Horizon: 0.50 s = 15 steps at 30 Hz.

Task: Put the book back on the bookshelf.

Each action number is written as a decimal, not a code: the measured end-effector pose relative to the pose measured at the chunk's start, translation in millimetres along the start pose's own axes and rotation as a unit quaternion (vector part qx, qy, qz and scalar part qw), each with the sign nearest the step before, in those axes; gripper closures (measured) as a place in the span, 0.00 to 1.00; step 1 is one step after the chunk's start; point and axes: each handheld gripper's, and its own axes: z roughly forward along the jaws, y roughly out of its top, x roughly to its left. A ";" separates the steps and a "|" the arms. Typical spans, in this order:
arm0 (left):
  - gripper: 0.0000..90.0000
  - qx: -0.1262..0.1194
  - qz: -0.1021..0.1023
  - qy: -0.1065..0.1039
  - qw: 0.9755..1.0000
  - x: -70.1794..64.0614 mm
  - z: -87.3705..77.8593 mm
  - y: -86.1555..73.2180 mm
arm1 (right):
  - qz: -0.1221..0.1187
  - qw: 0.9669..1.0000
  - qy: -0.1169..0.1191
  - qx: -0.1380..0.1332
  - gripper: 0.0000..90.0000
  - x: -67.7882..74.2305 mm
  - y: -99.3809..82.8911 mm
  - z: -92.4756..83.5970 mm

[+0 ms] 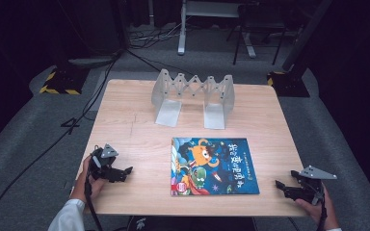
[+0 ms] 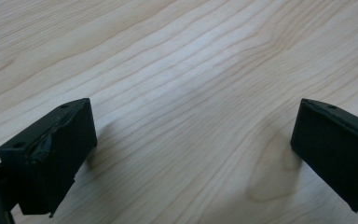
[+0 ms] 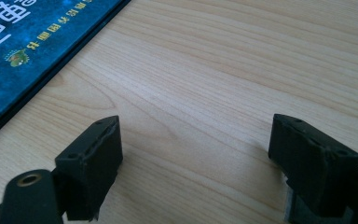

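Lying flat on the table, the picture book is found between both tongs, well apart from each. Left tongs and right tongs are held wide open, nothing gripped, bare wood underneath.

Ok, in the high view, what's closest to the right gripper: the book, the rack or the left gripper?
From the right gripper:
1. Book, flat on the table just beside it.
2. Left gripper, beyond the book at the table's other side.
3. Rack, at the far edge.
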 end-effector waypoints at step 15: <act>0.00 0.003 0.063 -0.062 0.996 -46.3 11.6 12.4 | -0.008 1.000 -0.001 -0.001 0.21 3.3 2.0 1.6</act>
